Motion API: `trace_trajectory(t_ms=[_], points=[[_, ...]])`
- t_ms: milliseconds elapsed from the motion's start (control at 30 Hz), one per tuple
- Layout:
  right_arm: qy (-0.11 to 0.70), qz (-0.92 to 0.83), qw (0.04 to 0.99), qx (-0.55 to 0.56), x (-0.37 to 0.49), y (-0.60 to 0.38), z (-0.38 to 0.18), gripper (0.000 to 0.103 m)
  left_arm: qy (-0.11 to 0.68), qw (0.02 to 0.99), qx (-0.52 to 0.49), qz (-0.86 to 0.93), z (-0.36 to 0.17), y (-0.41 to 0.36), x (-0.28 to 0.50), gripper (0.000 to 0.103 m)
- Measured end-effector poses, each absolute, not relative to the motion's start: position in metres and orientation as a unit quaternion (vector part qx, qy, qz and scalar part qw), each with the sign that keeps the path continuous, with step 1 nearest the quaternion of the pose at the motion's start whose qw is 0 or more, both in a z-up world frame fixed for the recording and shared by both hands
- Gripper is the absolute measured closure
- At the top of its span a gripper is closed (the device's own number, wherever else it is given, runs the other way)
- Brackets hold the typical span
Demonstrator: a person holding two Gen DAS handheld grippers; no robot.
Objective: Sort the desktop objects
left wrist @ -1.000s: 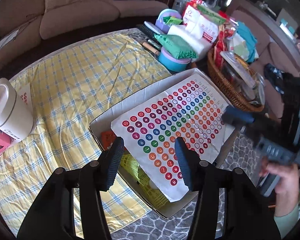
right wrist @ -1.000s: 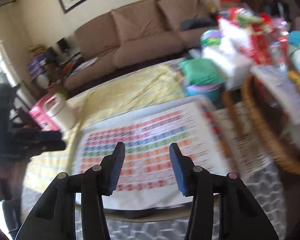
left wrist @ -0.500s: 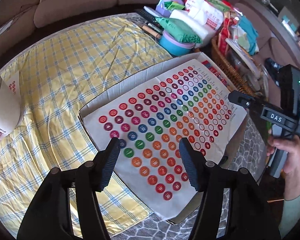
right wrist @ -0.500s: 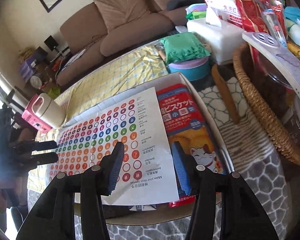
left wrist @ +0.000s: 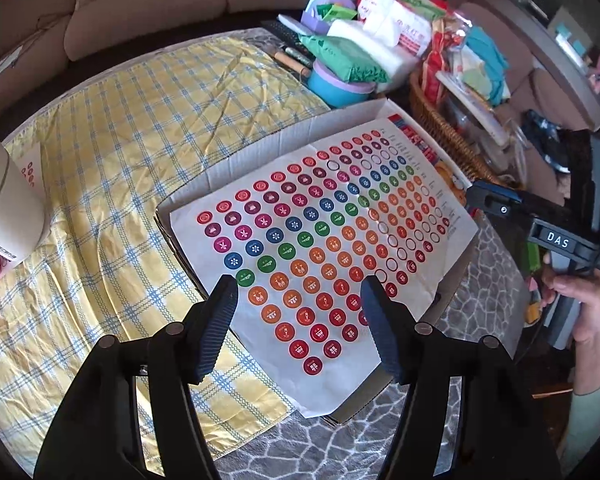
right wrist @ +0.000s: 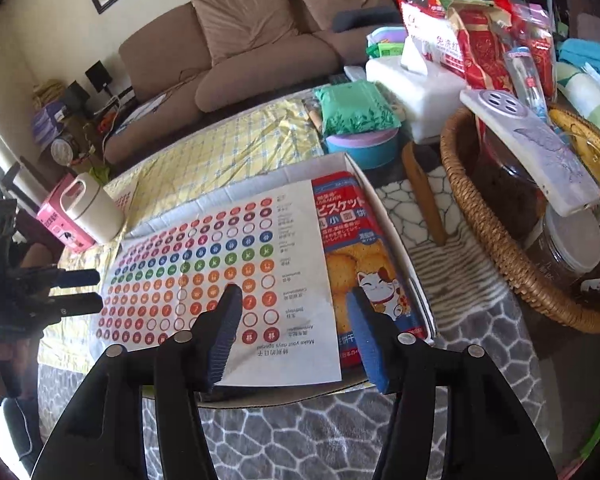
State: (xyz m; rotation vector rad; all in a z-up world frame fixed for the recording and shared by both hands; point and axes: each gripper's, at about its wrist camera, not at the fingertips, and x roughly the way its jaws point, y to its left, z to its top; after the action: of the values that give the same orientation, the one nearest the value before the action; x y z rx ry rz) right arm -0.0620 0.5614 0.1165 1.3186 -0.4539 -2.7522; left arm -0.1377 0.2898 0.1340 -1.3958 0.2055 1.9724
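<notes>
Left wrist view: the left gripper (left wrist: 300, 308) hangs wide open and empty over the near end of the sticker sheet (left wrist: 320, 248), which lies flat across the open box (left wrist: 228, 168) and overhangs its near corner, apparently laid in as sorted. Right wrist view: the right gripper (right wrist: 292, 320), jaws apart and empty, hovers over the sheet's right edge beside the biscuit pack (right wrist: 360, 264) in the box's right end, so neither holds anything.

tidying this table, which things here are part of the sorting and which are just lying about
Job:
- white sheet of coloured round stickers
- shallow white cardboard box
- red and blue biscuit packet with a cat
- left gripper, right gripper, both open

Lying about:
- brown wicker basket
- cream lidded canister
- yellow checked cloth
</notes>
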Motion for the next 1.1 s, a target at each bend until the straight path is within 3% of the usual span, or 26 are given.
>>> trace_trajectory(t_ms=[100,167,200,233,267,400,533,1100], points=[[-0.164,-0.894,0.025,0.416,-0.056,0.563,0.123,0.038,0.079,0.347,-0.539,0.764,0.14,0.283,-0.136,0.04],[-0.155,-0.898,0.026,0.411,-0.052,0.557,0.128,0.029,0.072,0.347,-0.528,0.772,0.146,0.277,-0.131,0.039],[-0.148,-0.9,0.027,0.41,-0.049,0.552,0.129,0.019,0.072,0.349,-0.521,0.775,0.149,0.275,-0.127,0.032],[-0.139,-0.901,0.026,0.411,-0.047,0.546,0.13,0.016,0.074,0.347,-0.516,0.779,0.151,0.274,-0.123,0.019],[-0.127,-0.901,0.024,0.415,-0.046,0.54,0.131,0.016,0.078,0.342,-0.512,0.784,0.152,0.272,-0.119,0.014],[-0.062,-0.898,0.012,0.434,-0.043,0.513,0.126,0.015,0.078,0.327,-0.509,0.792,0.149,0.267,-0.104,0.011],[-0.024,-0.9,0.0,0.436,-0.032,0.491,0.123,0.002,0.064,0.323,-0.506,0.797,0.146,0.256,-0.088,0.003],[0.001,-0.903,0.007,0.43,0.016,0.408,0.116,0.001,0.024,0.224,-0.495,0.839,0.134,0.132,-0.035,0.0]])
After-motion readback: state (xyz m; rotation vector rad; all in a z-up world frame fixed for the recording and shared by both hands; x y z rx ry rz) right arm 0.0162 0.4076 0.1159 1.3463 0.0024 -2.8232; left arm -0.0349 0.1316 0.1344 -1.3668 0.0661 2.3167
